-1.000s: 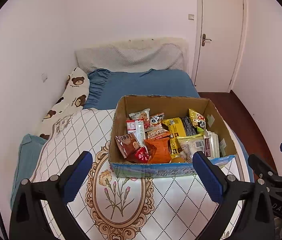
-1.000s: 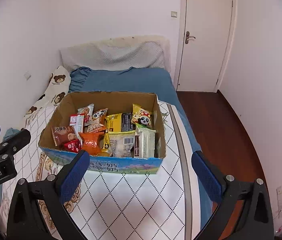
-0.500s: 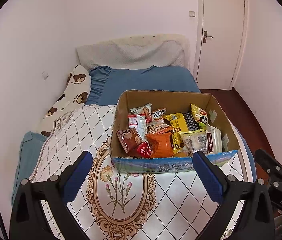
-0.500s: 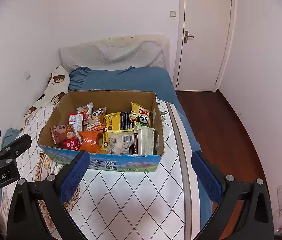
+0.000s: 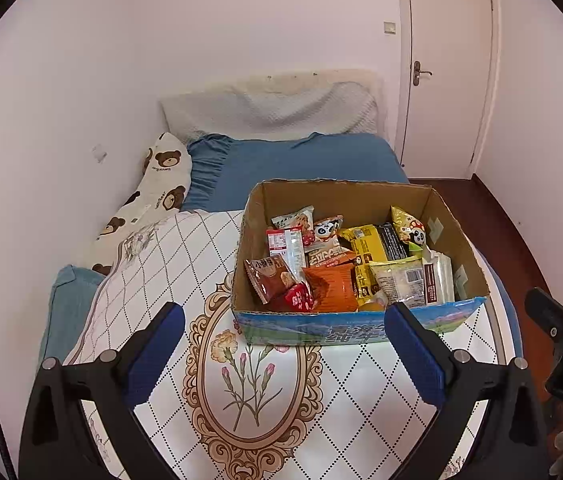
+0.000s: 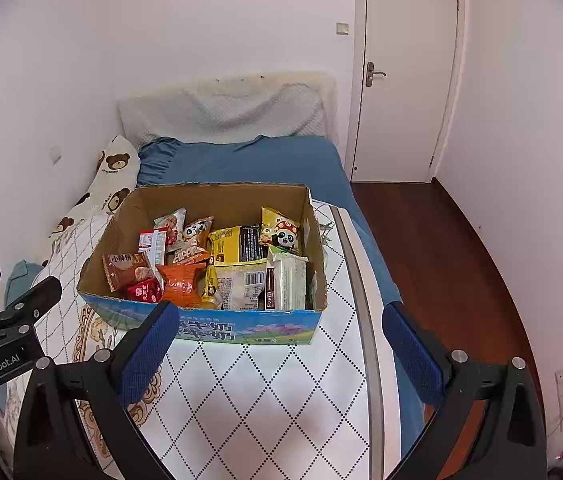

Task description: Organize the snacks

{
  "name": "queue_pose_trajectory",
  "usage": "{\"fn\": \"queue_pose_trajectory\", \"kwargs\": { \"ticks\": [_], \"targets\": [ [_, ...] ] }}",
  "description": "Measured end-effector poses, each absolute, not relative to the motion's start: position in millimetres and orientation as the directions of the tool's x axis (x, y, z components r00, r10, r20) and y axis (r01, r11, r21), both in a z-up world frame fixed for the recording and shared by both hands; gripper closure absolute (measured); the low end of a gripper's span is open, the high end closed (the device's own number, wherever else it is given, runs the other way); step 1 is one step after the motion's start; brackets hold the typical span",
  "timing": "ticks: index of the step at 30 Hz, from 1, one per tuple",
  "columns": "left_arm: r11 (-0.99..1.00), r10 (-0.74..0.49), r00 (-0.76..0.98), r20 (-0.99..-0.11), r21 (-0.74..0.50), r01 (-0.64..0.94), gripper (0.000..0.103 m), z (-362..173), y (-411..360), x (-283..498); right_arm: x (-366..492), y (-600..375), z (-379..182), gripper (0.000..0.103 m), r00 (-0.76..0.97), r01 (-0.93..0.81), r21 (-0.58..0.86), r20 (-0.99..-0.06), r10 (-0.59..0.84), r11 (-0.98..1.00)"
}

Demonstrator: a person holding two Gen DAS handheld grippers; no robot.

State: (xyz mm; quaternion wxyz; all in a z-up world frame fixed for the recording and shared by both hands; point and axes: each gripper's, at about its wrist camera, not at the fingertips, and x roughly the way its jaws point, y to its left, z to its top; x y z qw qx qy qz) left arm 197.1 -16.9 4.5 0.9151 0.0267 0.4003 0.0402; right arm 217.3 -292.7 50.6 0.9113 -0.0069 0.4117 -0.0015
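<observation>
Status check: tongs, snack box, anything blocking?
Both tongs, left and right, open, empty. Snacks in box on bed. Nothing blocking.

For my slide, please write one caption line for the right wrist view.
Open right gripper faces a cardboard box of snack packets on a bed.

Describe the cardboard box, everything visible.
The cardboard box is an open-topped brown corrugated carton with no lid or flaps showing; its near outer face is printed blue with a landscape and Chinese characters. It sits upright and flat on the white diamond-patterned quilt on the bed, near the bed's right edge. Snack packets cover its floor, lying loosely and overlapping. The near rim looks slightly ragged. Neither gripper touches it.
</observation>
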Motion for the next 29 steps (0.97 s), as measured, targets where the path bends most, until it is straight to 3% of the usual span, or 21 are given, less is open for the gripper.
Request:
{"fn": "queue_pose_trajectory", "kwargs": {
  "ticks": [29],
  "targets": [
    [0.996, 0.08, 0.686, -0.724, 0.083, -0.028, 0.001, 7.0, -24.1, 192.9, 213.0, -297.7, 53.3, 0.0, 0.666, 0.028, 0.011, -0.746, -0.01, 1.0]
  ]
}}
